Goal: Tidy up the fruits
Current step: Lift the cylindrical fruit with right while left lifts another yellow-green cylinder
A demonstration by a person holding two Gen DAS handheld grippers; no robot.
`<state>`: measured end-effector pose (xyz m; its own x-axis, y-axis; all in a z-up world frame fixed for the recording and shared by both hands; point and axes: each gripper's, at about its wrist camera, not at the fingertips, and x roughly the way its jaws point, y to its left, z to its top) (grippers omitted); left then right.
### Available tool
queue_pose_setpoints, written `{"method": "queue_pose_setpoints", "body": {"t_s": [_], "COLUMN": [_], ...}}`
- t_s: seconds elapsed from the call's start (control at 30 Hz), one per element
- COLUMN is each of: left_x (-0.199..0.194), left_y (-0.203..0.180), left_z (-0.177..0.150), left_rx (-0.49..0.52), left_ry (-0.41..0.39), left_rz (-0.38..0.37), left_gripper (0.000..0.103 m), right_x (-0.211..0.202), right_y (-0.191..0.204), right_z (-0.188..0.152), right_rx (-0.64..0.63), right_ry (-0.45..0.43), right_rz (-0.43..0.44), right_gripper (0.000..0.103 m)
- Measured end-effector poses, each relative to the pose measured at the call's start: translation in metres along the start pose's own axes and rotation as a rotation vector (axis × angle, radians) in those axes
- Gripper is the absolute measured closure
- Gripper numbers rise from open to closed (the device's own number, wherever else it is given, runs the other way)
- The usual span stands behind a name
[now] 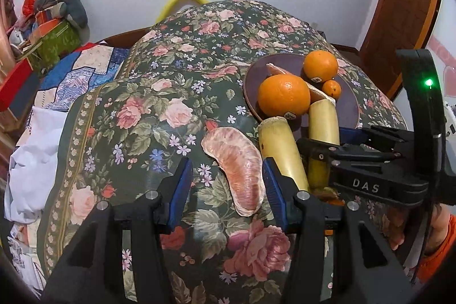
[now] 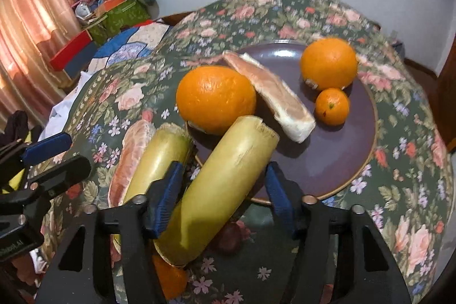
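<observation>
Straddling yellow-green cut stalk [image 2: 216,181], right tongs [image 2: 222,190] spread.

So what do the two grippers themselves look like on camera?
Both are black plastic frames with silver bolts and ribbed blue pads. The left gripper shows these plainly; the right gripper matches, and from the left view it carries white "DAS" lettering, a green LED and an orange sleeve behind.

Left gripper [image 1: 226,184] gapes wide around a pink pomelo segment [image 1: 239,167] on the floral tablecloth [image 1: 136,116].
</observation>
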<state>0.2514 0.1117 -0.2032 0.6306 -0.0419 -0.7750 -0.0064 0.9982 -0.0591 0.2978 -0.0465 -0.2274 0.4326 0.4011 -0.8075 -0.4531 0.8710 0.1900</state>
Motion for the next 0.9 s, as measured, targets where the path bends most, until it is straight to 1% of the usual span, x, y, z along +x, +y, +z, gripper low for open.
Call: {"method": "queue_pose_setpoints", "body": {"t_s": [0.23,0.33,0.4,0.53,0.6,0.67,0.8,0.9], "left_x": [0.001,0.001,0.002,0.008,0.011,0.016,0.026,0.035], "left_y": [-0.005,-0.01,-0.014,-0.02,-0.024,-0.03,-0.04,-0.046], "left_z": [-0.001,-0.001,-0.001,0.0,0.001,0.002,0.003,0.004], "left_rx": [-0.007,0.003,0.007,-0.003,-0.002,0.004,0.017,0.021], "left_ry": [0.006,0.004,0.007,0.023,0.028,0.036,0.058,0.079], "left_rz": [-0.009,-0.025,-0.028,-0.056,-0.064,-0.072,-0.08,-0.083], "left_gripper": [0.053,0.053,0.053,0.053,0.053,0.055,0.058,0.062], "right_x": [-0.005,-0.013,-0.017,-0.027,-0.031,-0.037,-0.051,-0.059], "right_y": [-0.004,-0.009,-0.01,-0.01,-0.013,-0.017,-0.02,-0.024], "right_z": [-0.002,-0.003,-0.001,0.003,0.004,0.005,0.007,0.009], "right_rx": [0.024,0.071,0.077,0.049,0.048,0.042,0.01,-0.001], "right_ry": [-0.008,-0.039,-0.053,-0.086,-0.094,-0.11,-0.152,-0.173], "right_rz": [0.038,0.08,0.091,0.063,0.065,0.058,0.016,0.011], "right_gripper": [0.055,0.061,0.064,0.065,0.066,0.067,0.068,0.069]}}
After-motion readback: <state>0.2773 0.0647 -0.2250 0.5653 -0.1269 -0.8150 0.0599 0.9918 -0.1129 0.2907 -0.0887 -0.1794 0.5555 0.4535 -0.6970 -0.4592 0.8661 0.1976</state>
